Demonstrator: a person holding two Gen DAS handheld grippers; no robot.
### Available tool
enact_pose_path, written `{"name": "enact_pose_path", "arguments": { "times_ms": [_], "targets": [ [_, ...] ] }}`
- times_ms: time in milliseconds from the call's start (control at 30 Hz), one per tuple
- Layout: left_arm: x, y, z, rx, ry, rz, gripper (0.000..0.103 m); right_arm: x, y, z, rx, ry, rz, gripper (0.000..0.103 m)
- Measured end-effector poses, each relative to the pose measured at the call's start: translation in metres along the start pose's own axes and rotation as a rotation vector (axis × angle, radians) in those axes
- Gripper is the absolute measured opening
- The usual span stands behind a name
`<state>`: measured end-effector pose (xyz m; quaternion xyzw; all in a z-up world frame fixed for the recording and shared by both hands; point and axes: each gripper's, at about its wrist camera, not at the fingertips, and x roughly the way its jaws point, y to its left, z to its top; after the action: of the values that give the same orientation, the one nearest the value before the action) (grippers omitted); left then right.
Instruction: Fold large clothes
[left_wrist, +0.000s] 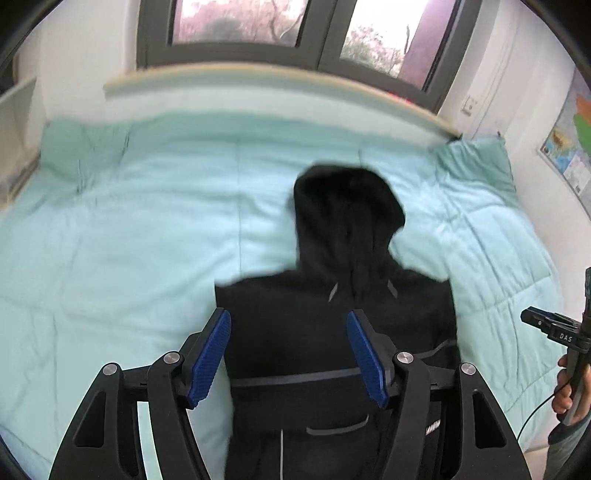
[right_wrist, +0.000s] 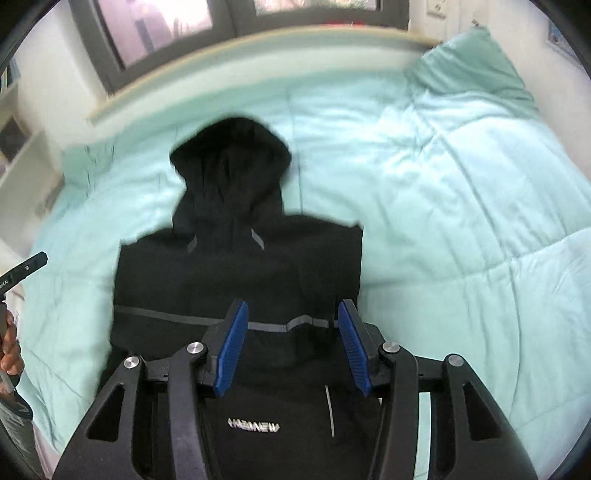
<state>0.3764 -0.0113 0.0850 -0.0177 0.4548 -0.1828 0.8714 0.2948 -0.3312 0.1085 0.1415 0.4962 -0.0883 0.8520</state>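
Mint-quilted bed (left_wrist: 129, 229) under window carries the black hooded jacket (right_wrist: 236, 280), sleeves tucked in, hood away from me; my left claw (left_wrist: 290, 360) and right claw (right_wrist: 291, 349) hover agape, empty, likely ready to grab its hem.

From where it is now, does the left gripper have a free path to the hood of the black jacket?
Probably yes. The left gripper is open over the black jacket, and the hood lies flat on the mint comforter straight ahead with nothing on it. The right gripper is off to the side.
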Motion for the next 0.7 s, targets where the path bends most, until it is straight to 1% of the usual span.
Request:
{"name": "enact_pose_path", "arguments": {
  "times_ms": [67,100,133,200,267,333,367,400,433,500,633,700],
  "targets": [
    [0.002,-0.010,0.026,0.011,-0.020,0.001,0.067,-0.010,-0.003,0.019,0.020,-0.017,0.017,0.054],
    [0.007,-0.014,0.040,0.019,-0.028,-0.001,0.067,-0.008,-0.003,0.030,0.029,-0.020,0.027,0.054],
    [0.013,-0.016,0.050,0.025,-0.029,-0.003,0.067,-0.004,-0.002,0.039,0.036,-0.021,0.040,0.054],
    [0.032,-0.022,0.062,0.034,-0.024,-0.002,0.067,0.016,-0.002,0.062,0.052,-0.015,0.068,0.054],
    [0.063,-0.028,0.078,0.049,0.000,-0.005,0.067,0.039,-0.001,0.078,0.062,-0.008,0.074,0.055],
    [0.101,-0.033,0.090,0.055,0.026,0.002,0.067,0.075,-0.002,0.098,0.085,0.004,0.063,0.059],
    [0.117,-0.032,0.094,0.053,0.036,0.001,0.067,0.089,-0.003,0.102,0.096,0.010,0.060,0.060],
    [0.143,-0.031,0.102,0.047,0.049,-0.003,0.067,0.108,-0.004,0.110,0.107,0.021,0.060,0.060],
    [0.163,-0.029,0.106,0.044,0.058,0.005,0.067,0.118,-0.004,0.116,0.113,0.027,0.061,0.060],
    [0.203,-0.029,0.114,0.035,0.078,0.027,0.067,0.152,-0.007,0.131,0.126,0.043,0.062,0.060],
    [0.268,-0.021,0.128,0.016,0.111,0.053,0.067,0.216,-0.008,0.158,0.131,0.055,0.056,0.060],
    [0.291,-0.016,0.131,0.010,0.122,0.060,0.067,0.239,-0.010,0.166,0.143,0.071,0.059,0.060]
  ]
}}
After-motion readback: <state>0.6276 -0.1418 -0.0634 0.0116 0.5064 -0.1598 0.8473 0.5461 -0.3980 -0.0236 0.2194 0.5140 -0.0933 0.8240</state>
